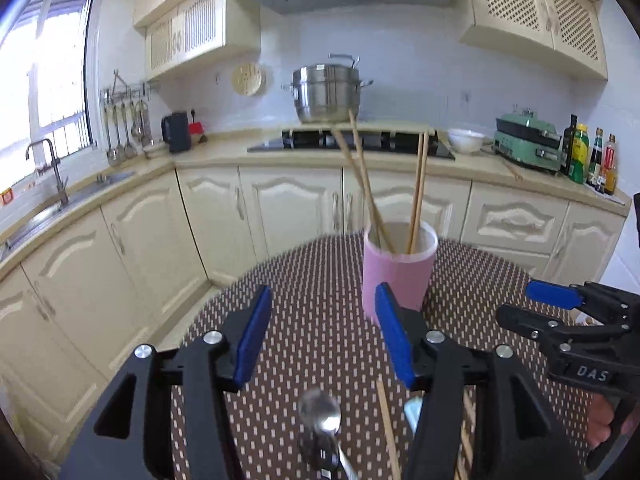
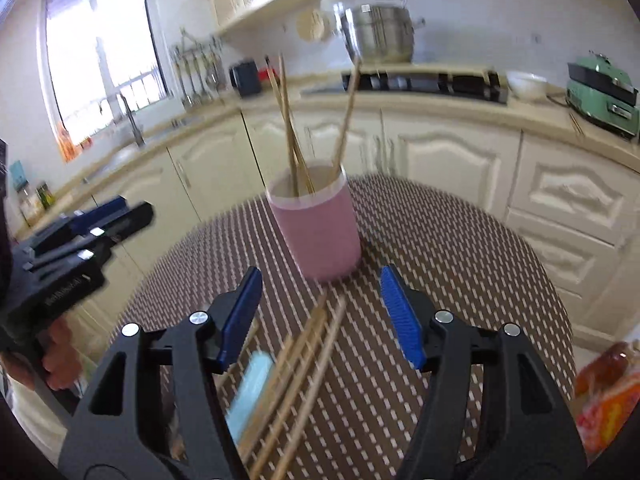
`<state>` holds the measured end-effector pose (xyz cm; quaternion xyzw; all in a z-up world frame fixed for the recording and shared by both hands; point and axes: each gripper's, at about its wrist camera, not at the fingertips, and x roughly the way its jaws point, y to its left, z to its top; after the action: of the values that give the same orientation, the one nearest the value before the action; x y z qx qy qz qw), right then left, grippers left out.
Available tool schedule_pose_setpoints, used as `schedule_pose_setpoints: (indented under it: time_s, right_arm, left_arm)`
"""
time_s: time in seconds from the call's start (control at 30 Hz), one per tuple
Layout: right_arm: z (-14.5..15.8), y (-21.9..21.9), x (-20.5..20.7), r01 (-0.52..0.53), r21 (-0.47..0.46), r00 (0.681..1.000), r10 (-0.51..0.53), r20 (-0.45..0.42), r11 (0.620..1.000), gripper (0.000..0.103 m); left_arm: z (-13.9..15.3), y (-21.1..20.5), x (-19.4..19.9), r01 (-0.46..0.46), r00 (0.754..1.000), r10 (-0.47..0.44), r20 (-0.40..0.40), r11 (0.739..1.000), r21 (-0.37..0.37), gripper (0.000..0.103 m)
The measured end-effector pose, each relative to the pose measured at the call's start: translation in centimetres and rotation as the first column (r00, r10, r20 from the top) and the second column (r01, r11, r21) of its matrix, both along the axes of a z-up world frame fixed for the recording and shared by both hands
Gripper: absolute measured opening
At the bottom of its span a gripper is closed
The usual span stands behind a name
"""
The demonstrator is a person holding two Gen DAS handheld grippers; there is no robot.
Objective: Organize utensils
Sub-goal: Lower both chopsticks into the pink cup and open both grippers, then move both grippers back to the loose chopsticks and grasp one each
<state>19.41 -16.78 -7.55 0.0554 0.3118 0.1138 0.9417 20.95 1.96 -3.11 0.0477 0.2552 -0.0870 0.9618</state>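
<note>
Pink cylindrical cup (image 1: 398,276) with a white rim, upright on the round table (image 1: 320,280) under a brown woven cloth dotted pale. Four slim wooden chopsticks (image 1: 366,184) leaning inside it. More loose chopsticks (image 2: 304,364), a shiny metal spoon (image 1: 320,420) and a pale blue handle (image 2: 250,392) lying flat nearer the cameras. Left gripper (image 1: 322,336) spread, nothing between its ribbed blue pads (image 1: 394,336). Right gripper (image 2: 320,316) likewise released, empty; "DAS" legible on its black body.
</note>
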Motion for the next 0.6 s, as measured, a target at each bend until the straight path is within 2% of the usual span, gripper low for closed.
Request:
schedule_pose_setpoints:
  time_s: [0.27,0.37,0.47,0.53,0.6]
  right_arm:
    - [-5.8,0.9,-0.7,0.004,-0.124,0.976,-0.031,-0.215,0.992,0.061]
    - [-7.5,1.0,-0.4,0.006,-0.119,0.96,-0.039,-0.276,0.993,0.061]
    - [-8.5,1.7,-0.1,0.018,-0.16,0.952,-0.066,-0.298,0.987,0.061]
    - [-8.7,2.0,0.1,0.02,-0.151,0.953,-0.064,-0.296,0.988,0.061]
    - [-8.9,2.8,0.4,0.014,-0.191,0.952,-0.072,-0.298,0.981,0.06]
  left_arm:
    - [-4.1,1.1,-1.4,-0.01,0.99,0.01,-0.141,1.0,0.006,0.057]
    - [-5.3,1.1,-1.6,-0.006,0.984,0.008,-0.175,1.0,0.013,0.058]
    - [-6.4,0.8,-1.7,0.008,0.979,-0.001,-0.206,0.999,0.031,0.06]
    - [-7.1,0.4,-1.8,0.018,0.976,-0.008,-0.218,0.999,0.045,0.061]
    - [-7.6,0.1,-1.7,0.025,0.973,-0.012,-0.229,0.998,0.054,0.061]
